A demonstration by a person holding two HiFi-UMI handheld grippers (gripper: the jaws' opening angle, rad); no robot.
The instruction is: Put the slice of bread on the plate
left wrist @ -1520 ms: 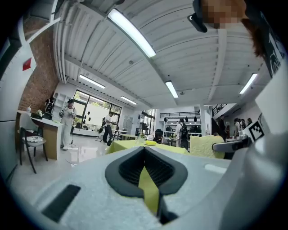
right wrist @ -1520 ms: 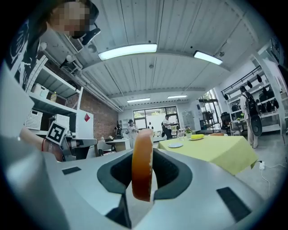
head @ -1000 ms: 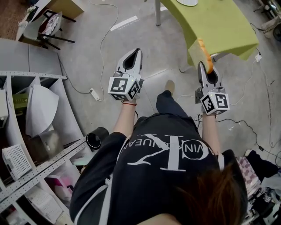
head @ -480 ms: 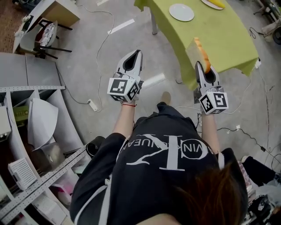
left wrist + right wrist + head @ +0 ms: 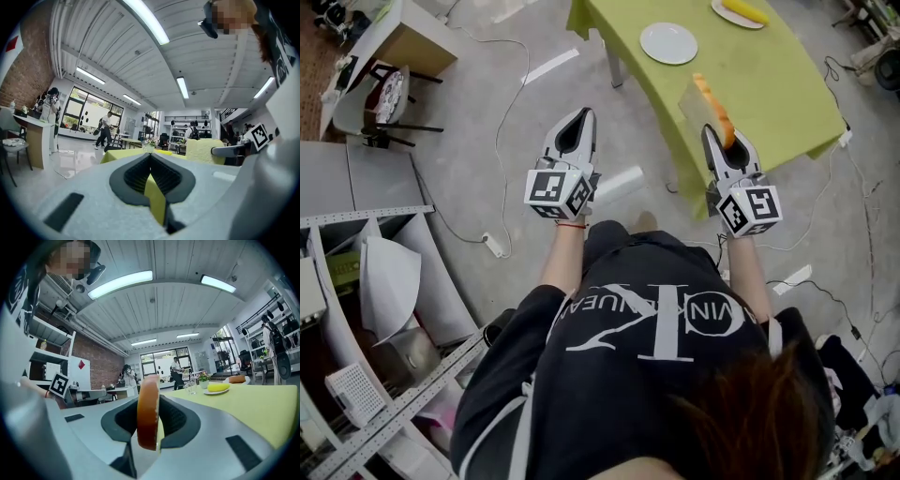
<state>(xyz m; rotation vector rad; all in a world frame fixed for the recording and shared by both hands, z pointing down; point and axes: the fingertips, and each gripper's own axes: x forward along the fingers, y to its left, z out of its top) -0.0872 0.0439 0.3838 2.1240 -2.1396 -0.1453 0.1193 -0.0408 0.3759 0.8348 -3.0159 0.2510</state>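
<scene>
My right gripper (image 5: 719, 133) is shut on the slice of bread (image 5: 713, 105), which stands on edge with its orange-brown crust up, over the near edge of the green table (image 5: 769, 84). In the right gripper view the slice (image 5: 147, 411) sits upright between the jaws. An empty white plate (image 5: 668, 43) lies further on, to the left on the table. Over the floor, left of the table, my left gripper (image 5: 580, 116) is shut on nothing and points level.
A second plate with a yellow item (image 5: 741, 10) lies at the table's far edge. Metal shelving (image 5: 356, 309) stands at the left, a chair (image 5: 386, 94) beyond it. Cables and a power strip (image 5: 493, 246) lie on the floor. A table leg (image 5: 614, 70) stands ahead.
Both grippers have moved forward toward the green table with the person. The white plate has come fully into view, and the bread now hangs over the table's near edge.
</scene>
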